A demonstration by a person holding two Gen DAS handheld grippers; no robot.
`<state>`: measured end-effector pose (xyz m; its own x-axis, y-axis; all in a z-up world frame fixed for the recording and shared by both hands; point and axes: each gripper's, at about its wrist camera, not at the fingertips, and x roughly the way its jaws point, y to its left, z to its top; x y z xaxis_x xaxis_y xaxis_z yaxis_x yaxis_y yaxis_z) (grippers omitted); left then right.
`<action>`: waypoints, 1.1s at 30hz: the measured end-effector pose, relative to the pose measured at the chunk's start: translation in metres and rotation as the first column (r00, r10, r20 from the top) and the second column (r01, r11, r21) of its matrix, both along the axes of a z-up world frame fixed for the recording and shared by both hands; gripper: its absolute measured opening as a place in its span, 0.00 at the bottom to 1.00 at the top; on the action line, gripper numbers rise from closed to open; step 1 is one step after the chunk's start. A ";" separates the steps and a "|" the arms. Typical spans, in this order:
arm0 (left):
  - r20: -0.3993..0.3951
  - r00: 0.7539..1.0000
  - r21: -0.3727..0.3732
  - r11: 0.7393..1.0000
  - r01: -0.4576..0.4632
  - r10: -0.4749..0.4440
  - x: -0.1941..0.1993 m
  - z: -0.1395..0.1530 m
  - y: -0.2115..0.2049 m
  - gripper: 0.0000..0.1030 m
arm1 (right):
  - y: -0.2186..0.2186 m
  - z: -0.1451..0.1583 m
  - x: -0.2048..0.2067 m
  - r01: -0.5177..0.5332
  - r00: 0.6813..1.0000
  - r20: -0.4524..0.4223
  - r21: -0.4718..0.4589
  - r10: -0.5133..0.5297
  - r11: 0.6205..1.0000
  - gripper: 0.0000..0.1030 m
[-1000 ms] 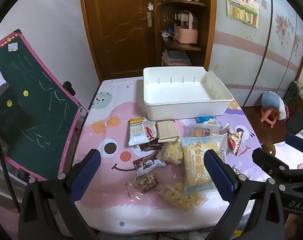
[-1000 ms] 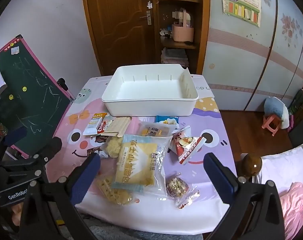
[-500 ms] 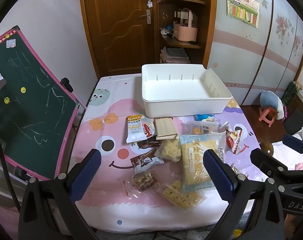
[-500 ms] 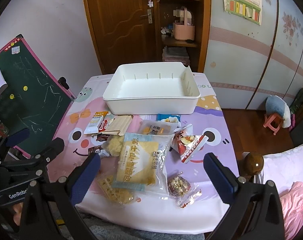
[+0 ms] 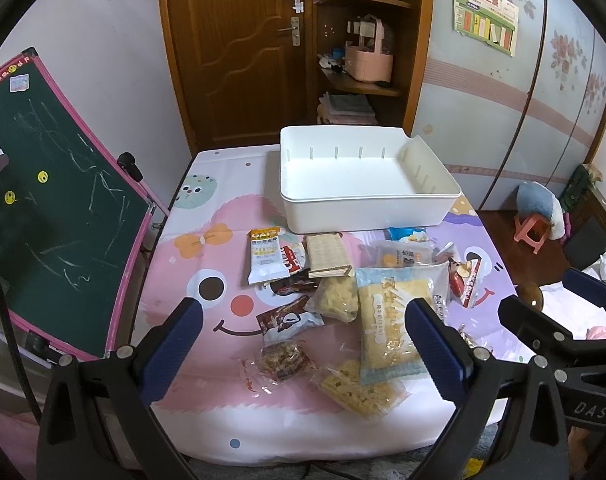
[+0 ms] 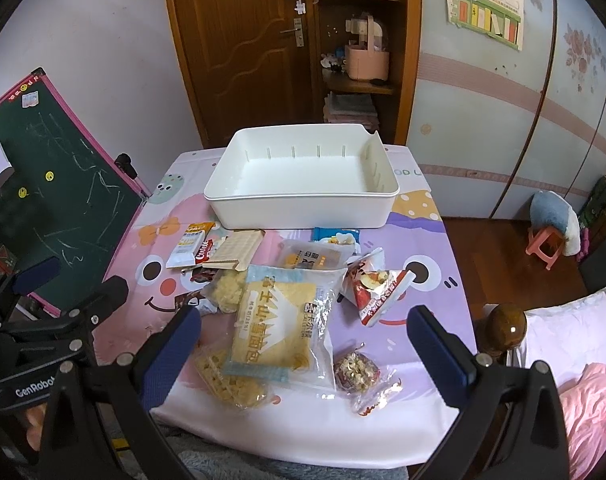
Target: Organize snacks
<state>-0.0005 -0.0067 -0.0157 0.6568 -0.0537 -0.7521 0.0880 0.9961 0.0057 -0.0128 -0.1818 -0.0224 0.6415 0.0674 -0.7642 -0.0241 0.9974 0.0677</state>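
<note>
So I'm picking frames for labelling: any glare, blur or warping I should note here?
Left wrist view: sharp, strong fisheye bending at the door and chalkboard, dark corners. Right wrist view: same warping, soft even light, slight sheen on the big yellow snack bag, print readable.

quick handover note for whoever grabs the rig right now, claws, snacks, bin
Left claw: open, holds nothing, hovering over the near pile.
Right claw: open, holds nothing, above the big yellow bag.
Bin: at the far side of the table, nothing in it.
Snacks: all loose on the cloth in front of the bin.
Done: nothing binned.
Left: every pack.
</note>
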 end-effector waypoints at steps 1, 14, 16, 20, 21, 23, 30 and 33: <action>-0.001 1.000 -0.002 1.000 0.001 -0.001 0.000 0.000 0.000 0.96 | 0.000 0.001 0.000 0.000 1.000 0.001 -0.002 0.000 1.000 1.00; 0.006 1.000 0.024 1.000 -0.004 0.004 0.009 0.011 0.005 0.97 | -0.014 0.012 0.007 0.000 1.000 0.019 0.064 -0.001 0.998 1.00; -0.006 1.000 0.022 1.000 -0.006 0.006 0.012 0.011 0.007 0.97 | -0.016 0.013 0.008 -0.017 1.000 0.019 0.085 0.015 0.996 1.00; -0.015 1.000 0.014 1.000 -0.017 0.017 0.019 0.011 0.013 0.97 | -0.020 0.019 0.007 -0.042 0.998 0.042 0.114 0.038 0.993 1.00; -0.011 1.000 0.009 1.000 -0.018 0.018 0.020 0.011 0.015 0.97 | -0.021 0.021 0.006 -0.043 0.998 0.050 0.117 0.038 0.992 1.00; 0.003 1.000 0.007 1.000 -0.020 0.020 0.022 0.011 0.018 0.97 | -0.023 0.022 0.007 -0.042 0.998 0.051 0.117 0.036 0.992 1.00; 0.033 0.997 -0.022 0.998 0.066 -0.065 0.026 0.001 0.024 0.97 | -0.026 0.001 0.014 -0.017 1.000 0.013 0.046 0.016 0.999 0.92; 0.014 0.998 -0.003 0.998 0.062 -0.062 0.031 -0.014 0.029 0.97 | -0.028 -0.018 0.017 -0.006 1.000 -0.016 -0.013 0.006 1.000 0.92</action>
